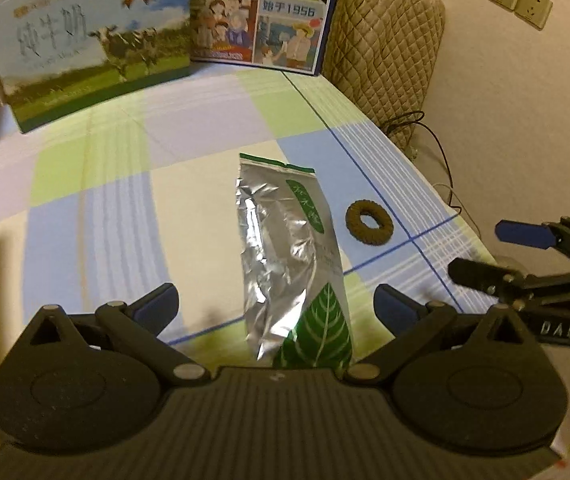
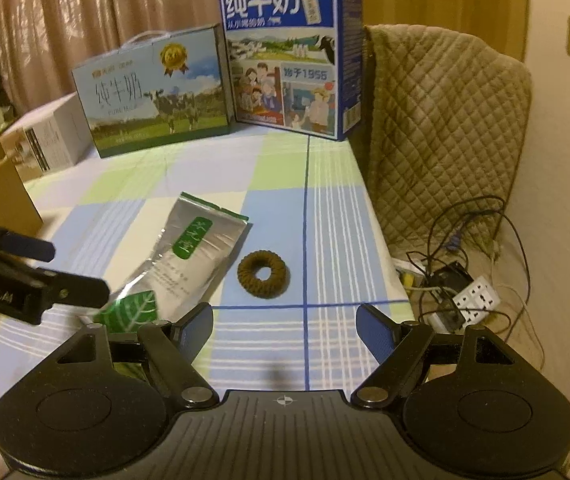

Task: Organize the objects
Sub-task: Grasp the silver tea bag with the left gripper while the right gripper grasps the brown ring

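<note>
A silver foil pouch (image 1: 289, 252) with a green leaf print lies flat on the checked tablecloth (image 1: 105, 184); it also shows in the right wrist view (image 2: 181, 256). A brown hair ring (image 1: 369, 222) lies just right of it, also in the right wrist view (image 2: 263, 275). My left gripper (image 1: 277, 304) is open, its jaws standing either side of the pouch's near end, above it. My right gripper (image 2: 285, 322) is open and empty, hovering near the table's front, with the ring just ahead. Each gripper shows from the side in the other's view, the right one (image 1: 485, 252) and the left one (image 2: 69, 268).
Two milk cartons stand at the back: a light blue one (image 2: 153, 96) and a dark blue one (image 2: 293, 56). A quilted chair (image 2: 445, 136) stands right of the table, with cables and a power strip (image 2: 473, 300) on the floor. Cardboard boxes (image 2: 1, 192) sit at the left.
</note>
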Demonstrator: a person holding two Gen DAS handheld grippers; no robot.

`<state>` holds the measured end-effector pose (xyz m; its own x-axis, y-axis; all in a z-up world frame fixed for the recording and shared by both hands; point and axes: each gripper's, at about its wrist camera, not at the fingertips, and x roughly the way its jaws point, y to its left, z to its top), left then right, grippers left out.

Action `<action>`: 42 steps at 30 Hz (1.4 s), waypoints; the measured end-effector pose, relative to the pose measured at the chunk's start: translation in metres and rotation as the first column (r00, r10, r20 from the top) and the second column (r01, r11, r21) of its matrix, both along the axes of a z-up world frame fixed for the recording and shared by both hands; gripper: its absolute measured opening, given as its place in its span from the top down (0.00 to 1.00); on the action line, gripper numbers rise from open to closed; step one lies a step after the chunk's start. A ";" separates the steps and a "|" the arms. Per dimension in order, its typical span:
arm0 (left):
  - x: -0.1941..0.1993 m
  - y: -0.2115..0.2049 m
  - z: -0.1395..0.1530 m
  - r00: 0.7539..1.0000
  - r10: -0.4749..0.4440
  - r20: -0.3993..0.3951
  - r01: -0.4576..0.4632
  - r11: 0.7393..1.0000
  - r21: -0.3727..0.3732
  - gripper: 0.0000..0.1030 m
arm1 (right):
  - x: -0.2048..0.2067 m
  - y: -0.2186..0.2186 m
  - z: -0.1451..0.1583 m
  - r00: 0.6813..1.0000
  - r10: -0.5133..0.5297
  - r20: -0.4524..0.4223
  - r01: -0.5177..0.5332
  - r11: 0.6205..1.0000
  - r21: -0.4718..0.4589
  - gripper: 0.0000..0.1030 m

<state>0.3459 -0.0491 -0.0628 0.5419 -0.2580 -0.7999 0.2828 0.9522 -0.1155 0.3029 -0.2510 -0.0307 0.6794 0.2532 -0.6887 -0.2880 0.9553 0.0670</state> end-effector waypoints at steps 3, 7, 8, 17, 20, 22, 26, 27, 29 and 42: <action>0.014 -0.007 -0.011 1.000 -0.016 -0.006 0.017 1.000 0.019 0.02 | 0.012 0.000 -0.010 1.000 0.012 0.006 -0.012 1.000 -0.023 0.26; 0.029 -0.012 -0.025 0.999 -0.023 -0.033 0.023 1.000 0.013 0.06 | 0.024 -0.005 -0.020 1.000 0.001 -0.003 -0.001 0.999 -0.038 0.26; 0.032 -0.013 -0.028 0.999 -0.022 -0.040 0.023 1.000 0.009 0.07 | 0.026 -0.007 -0.023 1.000 0.001 -0.006 -0.001 0.999 -0.041 0.26; 0.043 -0.018 -0.044 0.995 -0.054 -0.081 0.053 0.999 -0.013 0.31 | 0.036 -0.005 -0.035 1.000 0.024 -0.008 -0.024 0.999 -0.035 0.26; 0.040 -0.015 -0.041 0.995 -0.058 -0.086 0.056 0.998 -0.030 0.46 | 0.038 0.000 -0.036 0.999 0.040 -0.008 -0.040 0.999 -0.034 0.27; 0.037 -0.011 -0.038 0.995 -0.051 -0.088 0.049 0.998 -0.032 0.53 | 0.040 0.004 -0.036 0.999 0.046 -0.010 -0.046 0.998 -0.031 0.28; 0.030 0.004 -0.031 0.995 -0.004 -0.102 -0.001 0.999 -0.050 0.64 | 0.046 0.013 -0.036 0.998 0.059 -0.010 -0.059 0.998 -0.024 0.30; 0.026 0.008 -0.029 0.995 0.005 -0.098 -0.009 0.999 -0.043 0.66 | 0.048 0.016 -0.037 0.998 0.066 -0.010 -0.066 0.998 -0.022 0.31; 0.018 0.014 -0.024 0.996 0.020 -0.089 -0.023 0.999 -0.029 0.67 | 0.052 0.022 -0.038 0.997 0.081 -0.010 -0.081 0.997 -0.019 0.33; 0.001 0.034 -0.024 0.995 0.041 -0.091 -0.042 0.999 -0.010 0.58 | 0.078 0.047 -0.056 0.996 0.079 -0.033 -0.080 0.996 -0.034 0.61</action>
